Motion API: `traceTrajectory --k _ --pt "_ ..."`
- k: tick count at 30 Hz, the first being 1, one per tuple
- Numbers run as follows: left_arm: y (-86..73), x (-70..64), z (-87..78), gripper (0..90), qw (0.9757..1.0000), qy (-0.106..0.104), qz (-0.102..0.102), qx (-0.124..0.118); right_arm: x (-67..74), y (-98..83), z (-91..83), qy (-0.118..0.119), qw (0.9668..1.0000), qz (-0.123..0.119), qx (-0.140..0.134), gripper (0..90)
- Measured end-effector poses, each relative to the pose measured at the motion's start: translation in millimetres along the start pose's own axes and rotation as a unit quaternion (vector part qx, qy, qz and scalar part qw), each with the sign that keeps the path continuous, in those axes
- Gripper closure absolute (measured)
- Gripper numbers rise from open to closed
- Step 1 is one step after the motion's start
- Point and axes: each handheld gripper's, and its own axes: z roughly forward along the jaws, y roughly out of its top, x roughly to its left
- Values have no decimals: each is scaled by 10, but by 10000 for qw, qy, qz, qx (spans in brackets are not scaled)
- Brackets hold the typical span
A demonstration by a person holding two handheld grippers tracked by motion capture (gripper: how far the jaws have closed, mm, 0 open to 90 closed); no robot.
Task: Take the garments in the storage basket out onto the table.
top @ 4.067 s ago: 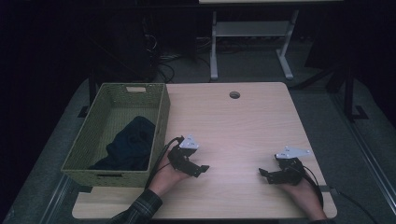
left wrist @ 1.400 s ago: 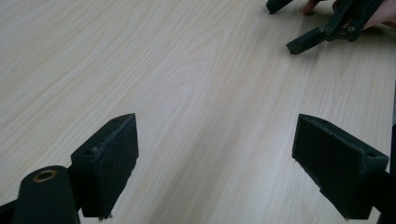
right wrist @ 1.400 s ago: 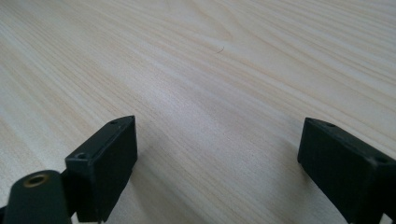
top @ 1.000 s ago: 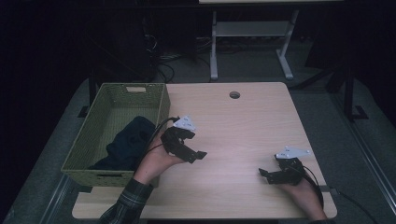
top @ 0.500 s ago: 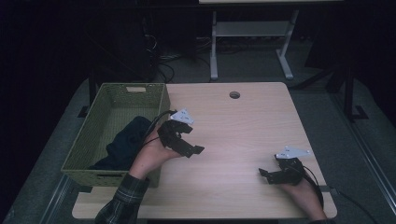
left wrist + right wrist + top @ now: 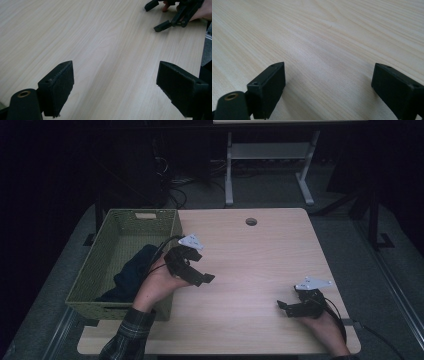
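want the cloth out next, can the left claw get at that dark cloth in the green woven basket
Probably yes. The left claw hangs open right beside the green woven basket, whose top is open. The dark cloth lies just over the near wall, with nothing covering it; the claw would need to turn back toward it.

dark cloth | crumpled heap, navy | inside green wicker basket | near-right part, table's left edge

Dark cloth partly behind basket wall
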Motion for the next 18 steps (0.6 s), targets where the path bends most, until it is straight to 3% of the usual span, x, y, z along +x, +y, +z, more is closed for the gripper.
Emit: traceTrajectory --k 18 --pt "-126 123 -294 145 9992 318 -218 -59 -1 0 0 -6 10000 -10 -5 116"
